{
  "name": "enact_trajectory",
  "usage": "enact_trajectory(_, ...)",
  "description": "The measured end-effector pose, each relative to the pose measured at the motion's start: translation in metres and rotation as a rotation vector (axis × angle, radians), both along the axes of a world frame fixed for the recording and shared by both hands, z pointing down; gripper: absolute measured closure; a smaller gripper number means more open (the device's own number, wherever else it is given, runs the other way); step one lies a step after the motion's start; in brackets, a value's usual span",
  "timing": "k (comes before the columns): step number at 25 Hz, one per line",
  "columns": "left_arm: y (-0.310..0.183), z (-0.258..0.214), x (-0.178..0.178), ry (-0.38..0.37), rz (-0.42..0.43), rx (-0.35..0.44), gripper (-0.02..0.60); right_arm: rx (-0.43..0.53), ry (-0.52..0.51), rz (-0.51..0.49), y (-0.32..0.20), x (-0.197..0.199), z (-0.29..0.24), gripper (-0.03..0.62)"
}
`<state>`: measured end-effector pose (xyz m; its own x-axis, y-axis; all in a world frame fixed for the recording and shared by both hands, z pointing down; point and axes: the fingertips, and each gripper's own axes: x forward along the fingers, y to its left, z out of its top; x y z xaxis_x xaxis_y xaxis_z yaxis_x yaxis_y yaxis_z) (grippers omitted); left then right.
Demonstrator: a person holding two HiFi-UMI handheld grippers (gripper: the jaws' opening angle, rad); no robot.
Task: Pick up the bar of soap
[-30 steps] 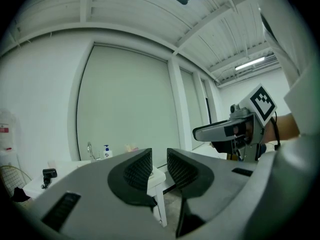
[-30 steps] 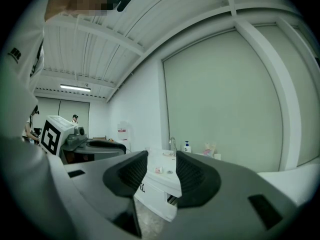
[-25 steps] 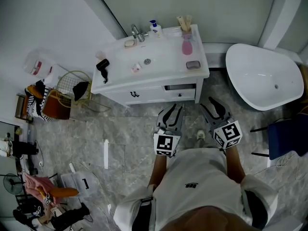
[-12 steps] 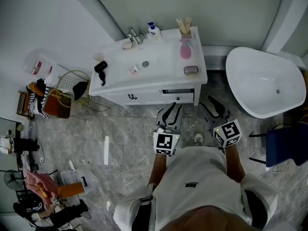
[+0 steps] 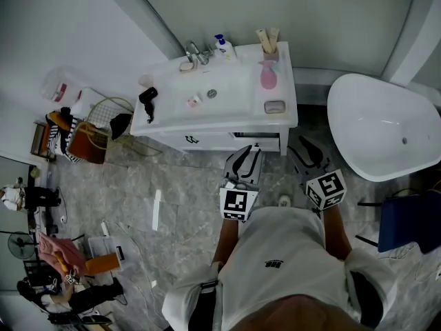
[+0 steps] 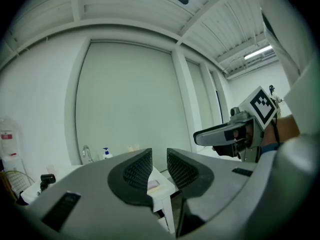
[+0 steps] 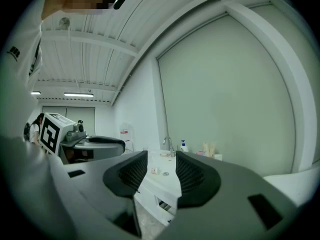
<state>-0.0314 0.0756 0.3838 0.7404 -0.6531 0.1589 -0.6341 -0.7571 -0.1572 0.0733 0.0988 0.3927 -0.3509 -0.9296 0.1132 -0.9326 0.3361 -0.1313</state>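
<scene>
Left gripper (image 5: 249,157), right gripper (image 5: 306,153), jaws apart, empty, apparent bar of soap (image 5: 274,106) on sink counter (image 5: 207,123).

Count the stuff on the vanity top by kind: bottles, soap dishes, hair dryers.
Bottles: 2 (pump bottle, pink bottle)
Soap dishes: 2 (back soap dish, front soap dish)
Hair dryers: 1 (black hair dryer)
Total: 5

Grey marble-tiled floor (image 5: 186,185). White vanity cabinet (image 5: 207,140) stands against a pale wall (image 5: 331,12), with a white bathtub (image 5: 386,123) beside it. Blue chair (image 5: 406,223) near the tub. Strip lights (image 7: 78,94) burn on the ribbed ceiling (image 7: 90,49).
</scene>
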Motion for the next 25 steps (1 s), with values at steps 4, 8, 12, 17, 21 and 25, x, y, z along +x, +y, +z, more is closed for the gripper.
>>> enact_trajectory(4,-0.005,0.000,0.006,0.010,-0.023,0.001,0.489,0.007,-0.012,-0.019,-0.007,0.008,0.001,0.404)
enact_trajectory(8,-0.015,0.001,0.013,0.013,-0.045,0.006,0.489,0.013,-0.020,-0.040,-0.021,0.016,0.003,0.404)
enact_trajectory(12,-0.024,0.001,0.016,0.008,-0.063,0.012,0.488,0.012,-0.021,-0.057,-0.034,0.019,0.006,0.404)
enact_trajectory(17,-0.033,0.005,0.012,0.010,-0.082,0.017,0.488,0.002,-0.024,-0.075,-0.046,0.016,0.015,0.404)
enact_trajectory(21,-0.048,0.011,0.009,0.011,-0.090,0.010,0.488,0.001,-0.011,-0.081,-0.062,0.013,0.018,0.404)
enact_trajectory(25,-0.065,0.013,0.009,0.025,-0.081,0.003,0.489,-0.004,-0.002,-0.080,-0.076,0.010,0.019,0.404)
